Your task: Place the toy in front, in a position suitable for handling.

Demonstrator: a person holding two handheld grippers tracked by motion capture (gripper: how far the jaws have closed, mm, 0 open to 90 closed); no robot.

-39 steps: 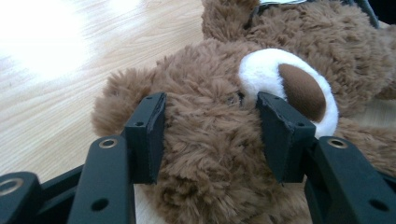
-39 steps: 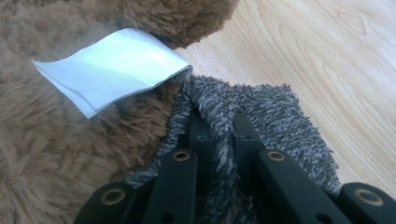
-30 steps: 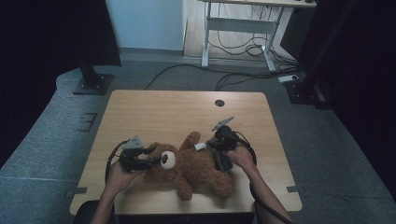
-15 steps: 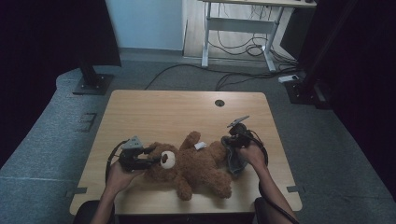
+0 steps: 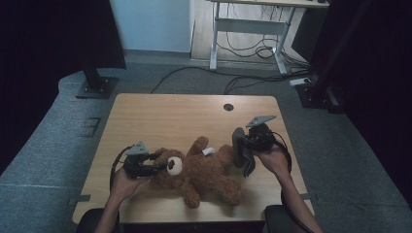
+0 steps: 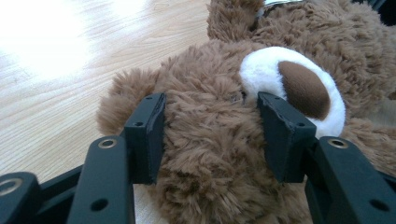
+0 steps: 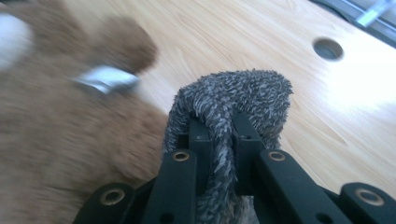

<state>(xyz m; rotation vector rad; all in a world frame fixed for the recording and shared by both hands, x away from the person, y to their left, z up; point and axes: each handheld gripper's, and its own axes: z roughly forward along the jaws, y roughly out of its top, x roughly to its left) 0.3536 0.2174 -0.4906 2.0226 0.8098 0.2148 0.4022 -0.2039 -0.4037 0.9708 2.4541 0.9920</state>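
Note:
A brown teddy bear lies on its back on the wooden table, head toward the left. My left gripper is shut on the bear's head; in the left gripper view its pads press into the fur on both sides, beside the white muzzle. My right gripper is raised just right of the bear's body and shut on a grey fuzzy cloth that hangs from it. In the right gripper view the grey cloth drapes over the closed jaws, with the blurred bear and its white tag to the left.
A round cable hole is in the table's far part. Behind the table stand a second desk, floor cables and dark stand bases on grey carpet. Bare tabletop lies beyond the bear.
My right gripper has risen and moved right, away from the bear's lower body, pulling the grey cloth with it. The left gripper and the bear's head stayed put.

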